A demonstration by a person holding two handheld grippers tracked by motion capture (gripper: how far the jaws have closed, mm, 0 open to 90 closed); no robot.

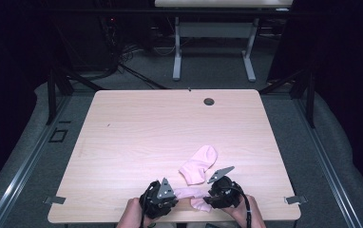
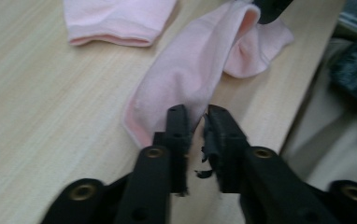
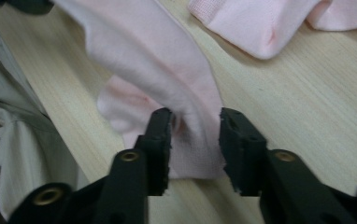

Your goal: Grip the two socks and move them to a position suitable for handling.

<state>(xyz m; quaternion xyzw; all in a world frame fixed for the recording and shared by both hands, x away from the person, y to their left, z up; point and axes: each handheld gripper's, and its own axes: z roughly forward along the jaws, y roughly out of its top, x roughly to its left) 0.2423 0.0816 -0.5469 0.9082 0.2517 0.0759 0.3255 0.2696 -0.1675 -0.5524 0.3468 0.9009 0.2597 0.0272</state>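
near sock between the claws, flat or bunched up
Bunched up. The near sock humps off the table in a fold between the two claws, while the far sock lies flat.

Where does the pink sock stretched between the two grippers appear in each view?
High view: the stretched pale pink fabric sock lies at the near table edge, between both grippers.
Left gripper view: it runs from the fingers up toward upper right.
Right gripper view: it runs from the fingers up toward upper left.
Shared landmark: the second flat pink sock, lying just beyond it.
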